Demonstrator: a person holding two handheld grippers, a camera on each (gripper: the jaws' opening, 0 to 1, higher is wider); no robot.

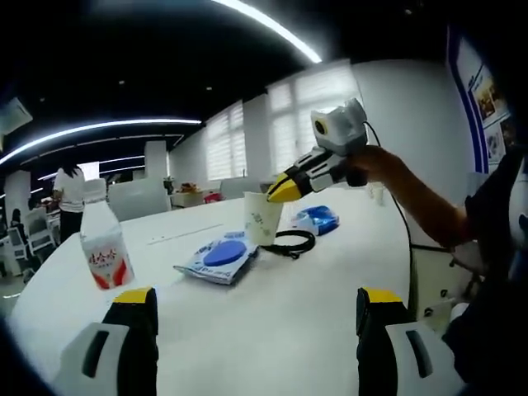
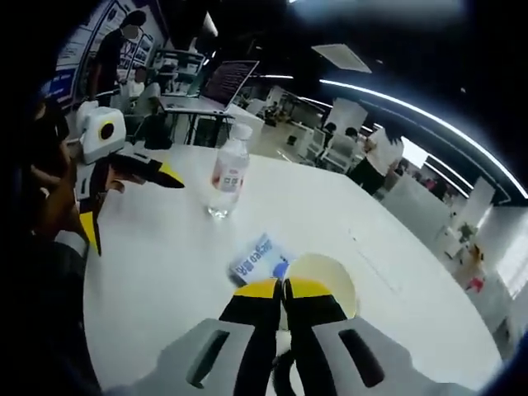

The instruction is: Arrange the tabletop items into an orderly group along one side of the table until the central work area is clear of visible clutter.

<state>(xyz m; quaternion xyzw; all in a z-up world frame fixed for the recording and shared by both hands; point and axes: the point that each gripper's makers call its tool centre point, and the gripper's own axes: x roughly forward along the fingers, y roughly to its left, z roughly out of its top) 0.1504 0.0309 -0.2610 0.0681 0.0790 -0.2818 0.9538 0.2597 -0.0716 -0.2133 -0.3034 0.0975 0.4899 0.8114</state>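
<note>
The right gripper [image 1: 285,190] is reaching in over the round white table [image 1: 272,330] and closing its yellow-tipped jaws on the near rim of the paper cup [image 1: 262,218]; in the right gripper view those jaws are pressed together with only the cup wall between them, so the cup [image 2: 326,285] is being pinched by its lip, probably because that is the easiest edge to catch on a light, open container. The cup is standing upright toward the far middle of the table, just beside a blue and white packet [image 1: 219,258] lying flat and a coiled black cable [image 1: 290,243], with a second blue packet [image 1: 318,219] a little farther back. The water bottle [image 1: 103,247] is standing apart from this cluster, nearer the table's edge. The left gripper [image 1: 256,313] is hovering low over bare tabletop with its jaws spread wide and nothing between them, likely waiting for its turn. Judging by the spread of things, the grouping is only getting started, and the cup seems to be the piece in hand.
</note>
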